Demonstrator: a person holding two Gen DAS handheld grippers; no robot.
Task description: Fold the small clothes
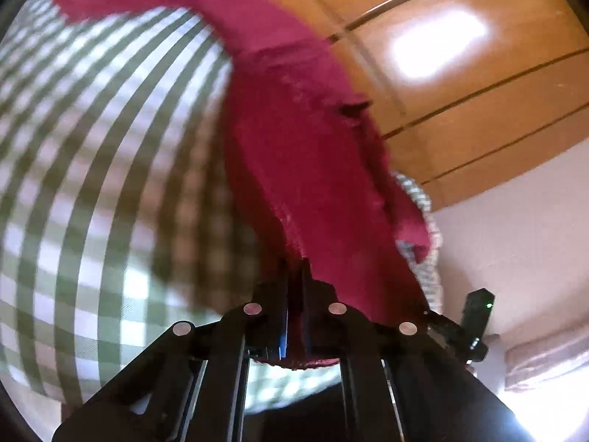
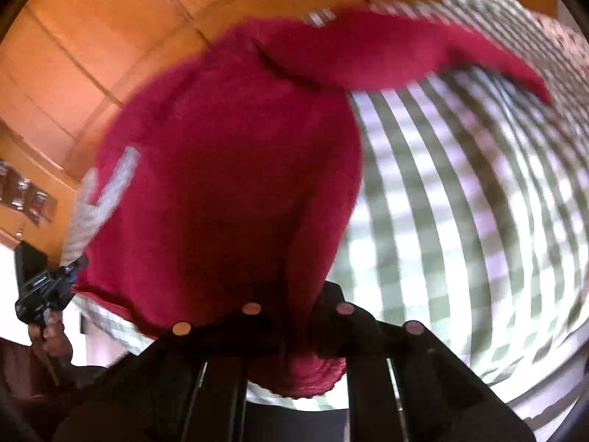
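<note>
Green-checked tablecloth (image 1: 92,191) below, red knit garment (image 1: 305,169) lifted and stretched between left gripper (image 1: 294,276) and right gripper (image 2: 294,316), both pinching hems; thin bite, could slip mid-fold.

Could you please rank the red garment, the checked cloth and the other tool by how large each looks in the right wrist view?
1. red garment and checked cloth: similar, and the garment hangs nearer the camera, so unranked.
2. other tool, far smaller.
</note>
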